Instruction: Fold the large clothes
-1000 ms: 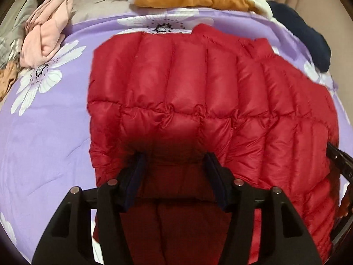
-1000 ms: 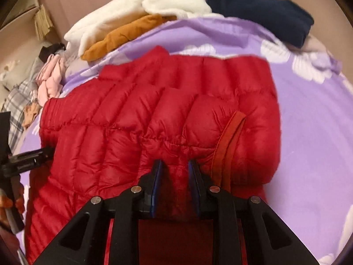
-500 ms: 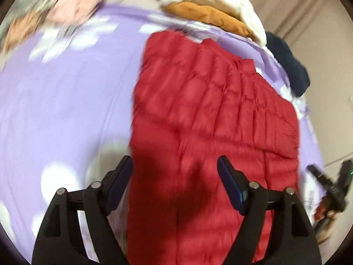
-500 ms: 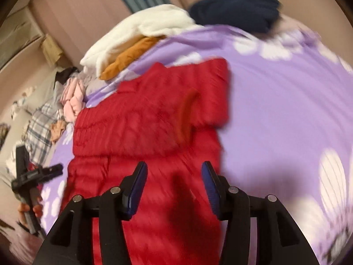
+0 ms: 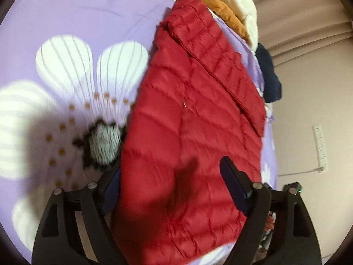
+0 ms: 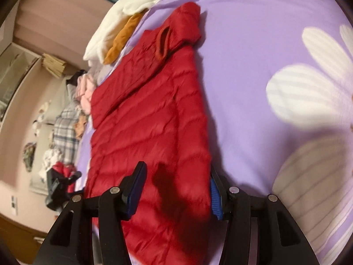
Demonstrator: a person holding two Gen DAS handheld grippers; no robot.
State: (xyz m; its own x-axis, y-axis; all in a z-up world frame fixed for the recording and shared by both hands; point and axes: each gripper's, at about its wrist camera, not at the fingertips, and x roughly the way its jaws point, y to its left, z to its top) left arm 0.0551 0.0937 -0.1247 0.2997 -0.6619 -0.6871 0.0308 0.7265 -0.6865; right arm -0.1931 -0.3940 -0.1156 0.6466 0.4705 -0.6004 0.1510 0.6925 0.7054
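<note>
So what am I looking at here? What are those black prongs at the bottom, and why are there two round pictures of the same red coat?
There is no robot arm. A person holds a two-finger gripper in each hand, and each carries a wide-angle camera looking along its fingers; hence two round pictures. One shows the left gripper, the other the right gripper. Both look down on a red puffer jacket spread on a purple bedspread with white flowers. Neither gripper pinches the jacket: the left one's jaws are opening and the right one's stand apart over it. At the far edge lie a white and orange pile of clothes and a dark navy garment.
</note>
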